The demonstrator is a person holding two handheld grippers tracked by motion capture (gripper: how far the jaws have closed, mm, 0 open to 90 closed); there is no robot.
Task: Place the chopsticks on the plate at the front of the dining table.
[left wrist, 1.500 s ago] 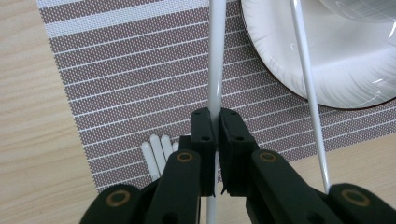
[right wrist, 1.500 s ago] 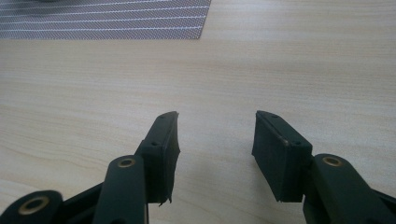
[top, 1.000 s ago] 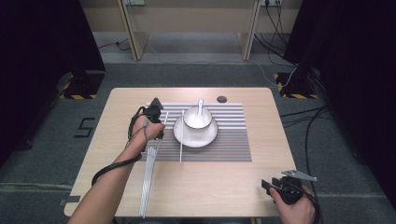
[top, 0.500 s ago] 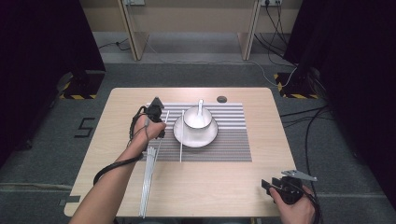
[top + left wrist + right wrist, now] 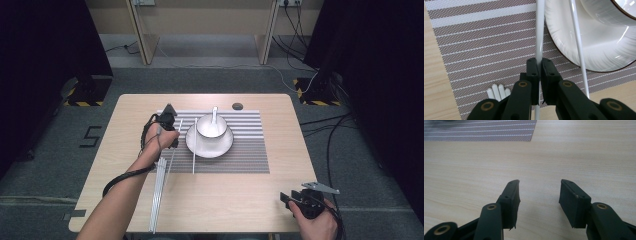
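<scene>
1. White and slender, the rod (image 5: 539, 37) sits clenched between your left tongs (image 5: 539, 72); the black jaws press on it from both sides, and it runs on past them over the striped placemat (image 5: 474, 45).
2. Seen from the high view, your left tongs (image 5: 169, 125) are at the placemat's (image 5: 250, 150) 9 o'clock edge, just beside the plate (image 5: 210, 145).
3. A second white rod (image 5: 577, 45) lies across the plate's (image 5: 599, 55) rim in the left gripper view, to the right of the one you hold. In the high view it shows as a thin line (image 5: 194, 147) running from the plate toward 6 o'clock.
4. On the plate stands a white bowl (image 5: 210, 125), and a white spoon (image 5: 215, 114) rests in it with its handle pointing to 12 o'clock.
5. A bundle of more white rods (image 5: 158, 195) lies on the surface (image 5: 225, 200), stretching from your left hand toward the near edge at about 7 o'clock of the placemat. Their rounded ends (image 5: 498, 90) show just left of the jaws in the left gripper view.
6. Your right tongs (image 5: 539, 195) are released, the jaws standing well apart with nothing but bare pale wood (image 5: 574, 150) between them.
7. In the high view your right tongs (image 5: 290, 199) are at the surface's near right corner, around 5 o'clock of the placemat and well apart from the plate.
8. A small dark round disc (image 5: 237, 106) is set in the surface just past the placemat's far edge, near 12 o'clock.
</scene>
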